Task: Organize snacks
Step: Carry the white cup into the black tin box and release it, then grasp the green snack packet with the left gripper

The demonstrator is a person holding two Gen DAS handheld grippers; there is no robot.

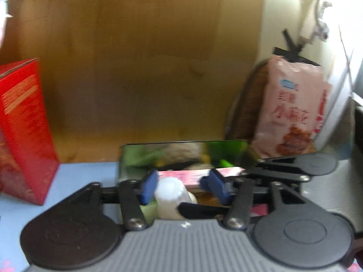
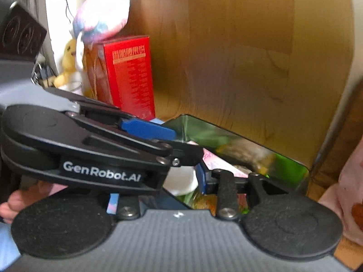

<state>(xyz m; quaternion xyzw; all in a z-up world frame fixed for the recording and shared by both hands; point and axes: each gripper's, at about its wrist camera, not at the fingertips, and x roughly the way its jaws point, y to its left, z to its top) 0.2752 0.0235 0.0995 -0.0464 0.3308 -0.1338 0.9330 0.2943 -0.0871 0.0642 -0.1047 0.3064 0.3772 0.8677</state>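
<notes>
Right wrist view reads "GenRobot.AI" on the left tool (image 2: 181, 149), which crosses above the shiny tin (image 2: 226, 133) of snacks. Left tool (image 1: 183, 184) hangs spread over a white bottle (image 1: 170, 195) inside the tin (image 1: 181, 145); whether the right tool (image 2: 202, 179) is spread I cannot tell. A pink snack bag (image 1: 292, 111) with Chinese lettering stands just right of the tin, a red box (image 1: 25, 124) left.

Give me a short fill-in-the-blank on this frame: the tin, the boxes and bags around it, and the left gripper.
1. The left gripper hangs over a shiny metal tin with its blue fingers ____.
2. The tall box left of the tin is ____ in colour.
3. The snack bag standing right of the tin is ____.
4. A plush toy rests on top of the ____ box.

Missing words: open; red; pink; red
</notes>
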